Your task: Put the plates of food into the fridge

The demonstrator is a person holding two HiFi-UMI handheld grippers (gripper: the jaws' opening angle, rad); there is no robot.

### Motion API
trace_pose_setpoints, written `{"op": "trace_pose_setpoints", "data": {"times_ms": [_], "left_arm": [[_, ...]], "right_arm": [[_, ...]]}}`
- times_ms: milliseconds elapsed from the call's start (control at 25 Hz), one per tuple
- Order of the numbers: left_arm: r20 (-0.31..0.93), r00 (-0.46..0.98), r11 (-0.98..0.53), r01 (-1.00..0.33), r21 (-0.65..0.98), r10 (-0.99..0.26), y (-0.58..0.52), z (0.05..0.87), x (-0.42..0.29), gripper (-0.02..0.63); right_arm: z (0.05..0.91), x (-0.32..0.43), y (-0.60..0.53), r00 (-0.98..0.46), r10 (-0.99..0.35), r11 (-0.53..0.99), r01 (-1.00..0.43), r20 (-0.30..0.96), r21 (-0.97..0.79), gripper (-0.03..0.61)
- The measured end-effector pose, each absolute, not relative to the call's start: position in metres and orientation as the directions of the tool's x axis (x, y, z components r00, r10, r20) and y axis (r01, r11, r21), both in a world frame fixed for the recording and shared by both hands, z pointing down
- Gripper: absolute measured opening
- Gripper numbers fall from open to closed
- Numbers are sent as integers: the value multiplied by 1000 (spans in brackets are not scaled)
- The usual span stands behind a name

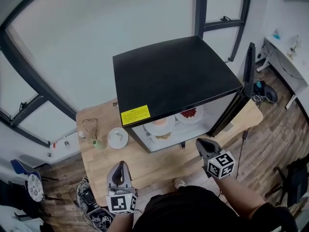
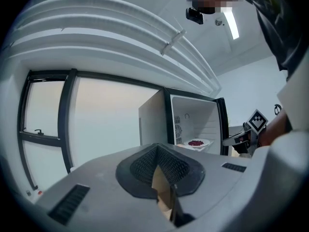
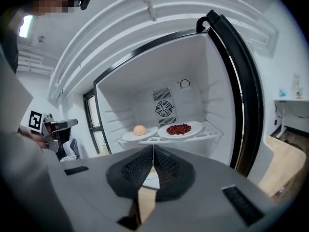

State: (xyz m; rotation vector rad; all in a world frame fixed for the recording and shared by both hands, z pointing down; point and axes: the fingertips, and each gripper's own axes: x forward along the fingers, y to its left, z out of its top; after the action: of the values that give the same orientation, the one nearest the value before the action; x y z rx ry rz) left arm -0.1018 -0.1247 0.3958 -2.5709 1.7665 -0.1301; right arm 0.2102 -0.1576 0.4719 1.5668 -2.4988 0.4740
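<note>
The plate [image 1: 118,138] near the worktop's [image 1: 159,162] left edge lies straight ahead of the left gripper [image 1: 120,165], farther from the right gripper [image 1: 201,142]; both jaws clenched, empty.

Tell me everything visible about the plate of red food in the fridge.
The plate of red food is round, white and shallow, with a low heap of small dark red pieces at its middle. It lies flat on the upper wire shelf of the open fridge, beside a second white plate bearing an orange ball. Nothing grips it.
</note>
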Motion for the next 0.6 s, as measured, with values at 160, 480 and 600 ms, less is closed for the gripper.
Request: {"op": "trace_pose_setpoints", "data": {"times_ms": [160,480,600], "left_arm": [[58,345,-348,-935,-62,-937,-125,398,-98,3],[51,337,-340,-937,-76,-940,-131,391,-92,3],[53,323,-327,-942,-79,-945,-135,390,-94,3]], "right_arm": [[471,219,-163,-409,-865,382,-912,289,-149,21],[470,228,-172,-413,-866,389,-911,281,-138,21],[471,229,-176,-414,-866,389,-910,279,-143,21]]}}
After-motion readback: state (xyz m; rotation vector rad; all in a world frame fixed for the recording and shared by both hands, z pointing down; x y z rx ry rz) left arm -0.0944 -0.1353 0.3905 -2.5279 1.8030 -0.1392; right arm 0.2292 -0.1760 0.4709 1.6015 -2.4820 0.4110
